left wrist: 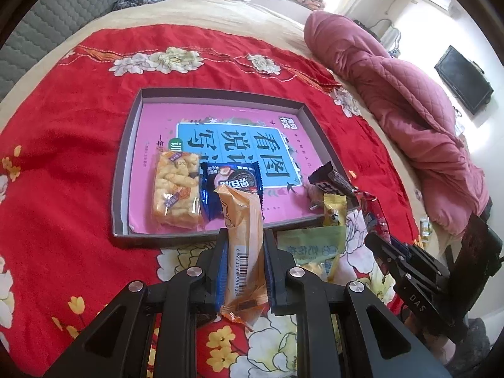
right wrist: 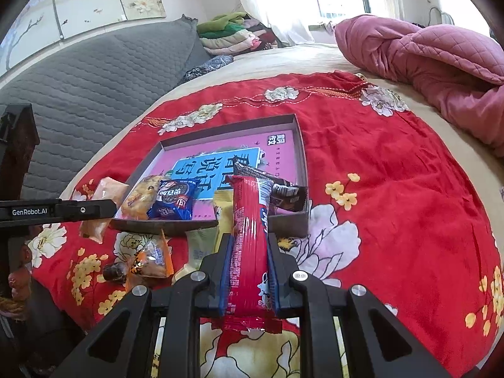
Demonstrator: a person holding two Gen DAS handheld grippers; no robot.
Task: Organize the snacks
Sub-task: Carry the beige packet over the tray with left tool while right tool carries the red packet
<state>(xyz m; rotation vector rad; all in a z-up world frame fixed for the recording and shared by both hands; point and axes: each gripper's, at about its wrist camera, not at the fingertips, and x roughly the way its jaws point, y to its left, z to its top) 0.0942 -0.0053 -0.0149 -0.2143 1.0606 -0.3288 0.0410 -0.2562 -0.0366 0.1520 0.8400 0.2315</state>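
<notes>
A shallow grey box (left wrist: 126, 145) with a pink lining lies on a red flowered blanket; it also shows in the right wrist view (right wrist: 300, 148). In it lie a yellow rice-cracker pack (left wrist: 176, 189), a blue cookie pack (left wrist: 233, 182) and a dark brown bar (left wrist: 330, 179). My left gripper (left wrist: 245, 245) is shut on an orange snack bar (left wrist: 244, 220), held upright at the box's near edge. My right gripper (right wrist: 249, 252) is shut on a red snack bar (right wrist: 250, 230), held near the box's near right corner.
Loose snacks lie on the blanket in front of the box: a pale green pack (left wrist: 312, 245), a yellow pack (left wrist: 334, 208), an orange wrapped candy (right wrist: 151, 258). A pink quilt (left wrist: 403, 100) is bunched at the right. A grey quilted headboard (right wrist: 94, 72) stands at the left.
</notes>
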